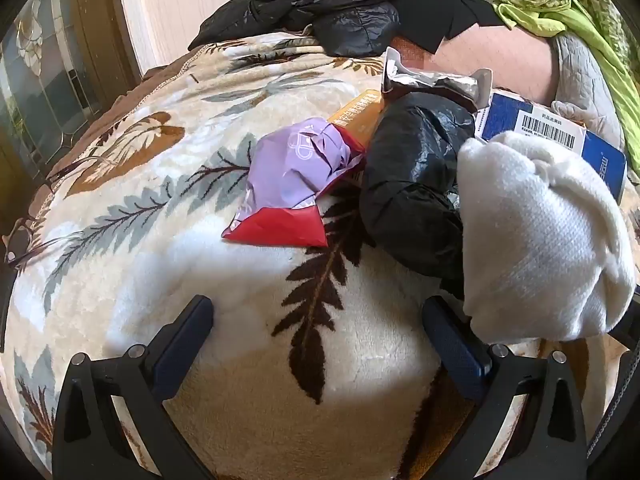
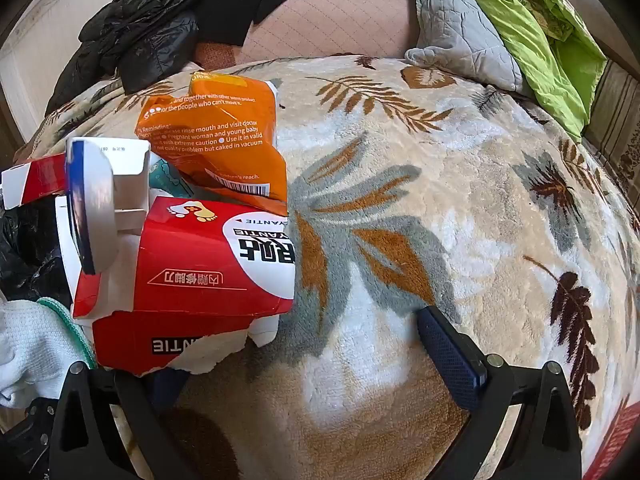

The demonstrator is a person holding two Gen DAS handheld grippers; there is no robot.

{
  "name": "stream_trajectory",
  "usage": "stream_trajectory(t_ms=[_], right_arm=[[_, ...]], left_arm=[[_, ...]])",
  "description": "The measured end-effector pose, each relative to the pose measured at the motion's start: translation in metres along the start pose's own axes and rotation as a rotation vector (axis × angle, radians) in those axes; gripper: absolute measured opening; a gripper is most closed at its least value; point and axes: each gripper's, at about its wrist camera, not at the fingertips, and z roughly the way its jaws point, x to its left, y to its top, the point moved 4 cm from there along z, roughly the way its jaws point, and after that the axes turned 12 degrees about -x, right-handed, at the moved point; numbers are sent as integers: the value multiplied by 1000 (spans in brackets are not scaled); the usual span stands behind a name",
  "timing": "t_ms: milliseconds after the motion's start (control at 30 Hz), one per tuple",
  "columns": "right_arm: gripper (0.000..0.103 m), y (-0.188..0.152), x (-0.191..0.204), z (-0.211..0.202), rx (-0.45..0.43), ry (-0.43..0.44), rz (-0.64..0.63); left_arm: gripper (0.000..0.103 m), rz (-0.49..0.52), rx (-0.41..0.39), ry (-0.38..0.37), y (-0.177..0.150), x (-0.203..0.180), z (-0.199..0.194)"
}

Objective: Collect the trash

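Note:
Trash lies heaped on a leaf-patterned blanket. In the left wrist view a purple and red wrapper, an orange packet, a black plastic bag, a silver foil wrapper, a blue box and a white cloth bundle sit ahead. My left gripper is open and empty, short of the wrapper. In the right wrist view a torn red and white box and an orange packet lie at left. My right gripper is open; its left finger is hidden under the torn box.
A black jacket and green clothes are piled at the far side of the bed. A grey quilted cushion lies at the back. Glasses rest at the blanket's left edge. Bare blanket spreads to the right.

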Motion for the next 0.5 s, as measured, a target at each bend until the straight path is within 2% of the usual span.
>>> stream_trajectory(t_ms=[100, 500], right_arm=[[103, 0, 0, 0, -2, 1, 1], [103, 0, 0, -1, -1, 4, 4]], left_arm=[[103, -25, -10, -17, -1, 2, -2], [103, -3, 1, -2, 0, 0, 0]])
